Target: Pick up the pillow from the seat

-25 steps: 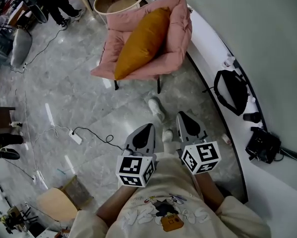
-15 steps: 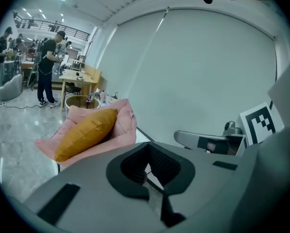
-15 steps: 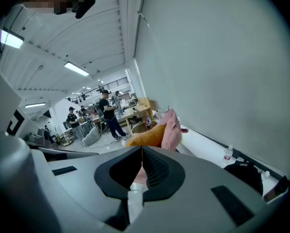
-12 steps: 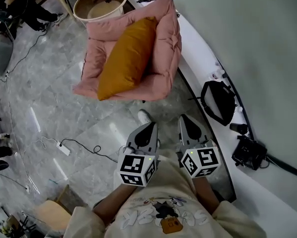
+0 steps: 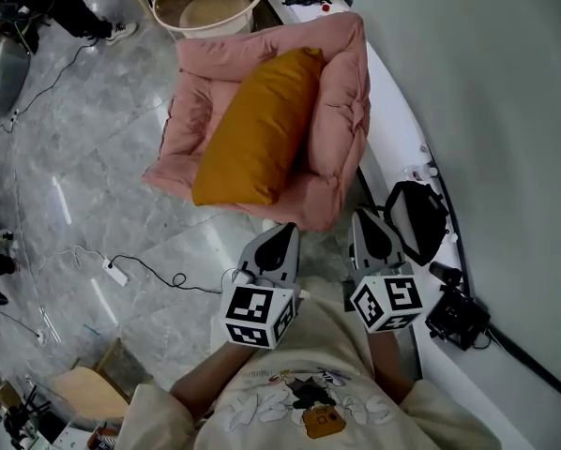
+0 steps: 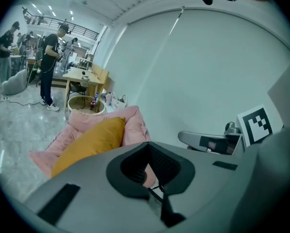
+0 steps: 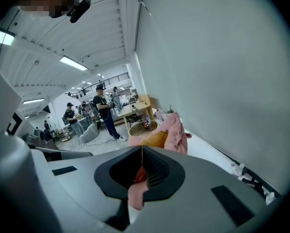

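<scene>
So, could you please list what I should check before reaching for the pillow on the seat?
1. Pillow lying uncovered on the pink seat: ok.
2. Left hand-held gripper empty: ok, nothing is between its jaws.
3. Right hand-held gripper empty: ok.
4. Jaws apart for a grasp: not ok, both pairs are shut.
5. Hand-held grippers at the pillow: not ok, both are short of it.
6. Floor cable out of the way: ok, it lies off to the left.

The pillow (image 5: pixel 257 139) is mustard yellow, the seat (image 5: pixel 341 92) soft pink, the floor (image 5: pixel 102 186) pale grey with marbled veining.
</scene>
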The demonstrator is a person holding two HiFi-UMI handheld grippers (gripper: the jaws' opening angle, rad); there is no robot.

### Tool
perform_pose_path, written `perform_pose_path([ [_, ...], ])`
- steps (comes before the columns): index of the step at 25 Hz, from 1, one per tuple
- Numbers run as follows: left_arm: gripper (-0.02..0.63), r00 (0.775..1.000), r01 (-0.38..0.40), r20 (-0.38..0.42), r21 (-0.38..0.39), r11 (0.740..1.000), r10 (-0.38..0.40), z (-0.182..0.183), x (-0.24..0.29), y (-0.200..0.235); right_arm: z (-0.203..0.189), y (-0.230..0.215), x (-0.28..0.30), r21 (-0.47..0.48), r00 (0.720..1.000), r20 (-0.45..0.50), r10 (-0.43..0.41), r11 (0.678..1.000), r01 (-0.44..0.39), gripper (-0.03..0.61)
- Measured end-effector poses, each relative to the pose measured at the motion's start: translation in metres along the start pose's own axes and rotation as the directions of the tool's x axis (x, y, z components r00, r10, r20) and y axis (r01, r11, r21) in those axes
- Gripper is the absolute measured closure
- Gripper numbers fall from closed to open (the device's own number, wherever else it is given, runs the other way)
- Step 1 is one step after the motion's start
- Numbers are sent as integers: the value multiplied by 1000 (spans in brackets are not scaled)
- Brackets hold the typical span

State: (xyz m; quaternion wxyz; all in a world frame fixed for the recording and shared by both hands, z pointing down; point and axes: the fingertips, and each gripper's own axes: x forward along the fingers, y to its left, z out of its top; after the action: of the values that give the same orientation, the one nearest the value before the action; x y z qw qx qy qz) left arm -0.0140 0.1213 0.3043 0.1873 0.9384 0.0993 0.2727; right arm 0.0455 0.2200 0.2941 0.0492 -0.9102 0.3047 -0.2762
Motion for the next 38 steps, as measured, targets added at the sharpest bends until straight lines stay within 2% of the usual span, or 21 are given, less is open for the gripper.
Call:
perform_pose_path([
  [4, 609, 1000, -19, 15, -14, 1000, 19, 22, 16, 22, 23, 2, 35, -28, 1000, -7, 25, 999, -25, 557],
  [11, 609, 997, -51, 61, -54, 997, 54, 36, 22, 34, 41, 4, 61, -88, 997, -22, 69, 994, -70, 557],
  [15, 609, 989, -118, 84, -86, 989, 125, 42, 24, 47, 47, 5, 78, -124, 991, -52, 124, 984, -129, 557],
  [20, 608, 964, -226, 108, -141, 964, 242, 55, 39, 59, 60, -8, 113, -184, 971, -106, 216, 955, -233, 557],
  [26, 608, 928, -330, 97, -239, 913, 361, 63, 84, 52, 85, -25, 167, -203, 910, -195, 366, 892, -403, 557],
  [31, 609, 884, -398, 84, -382, 834, 460, 61, 109, 57, 91, -29, 207, -240, 844, -274, 461, 817, -524, 557],
  [36, 607, 852, -423, 85, -469, 775, 516, 59, 118, 66, 91, -23, 233, -255, 792, -324, 517, 759, -600, 557],
  [38, 606, 842, -421, 80, -521, 742, 534, 55, 124, 70, 90, -19, 242, -262, 768, -346, 539, 730, -631, 557],
])
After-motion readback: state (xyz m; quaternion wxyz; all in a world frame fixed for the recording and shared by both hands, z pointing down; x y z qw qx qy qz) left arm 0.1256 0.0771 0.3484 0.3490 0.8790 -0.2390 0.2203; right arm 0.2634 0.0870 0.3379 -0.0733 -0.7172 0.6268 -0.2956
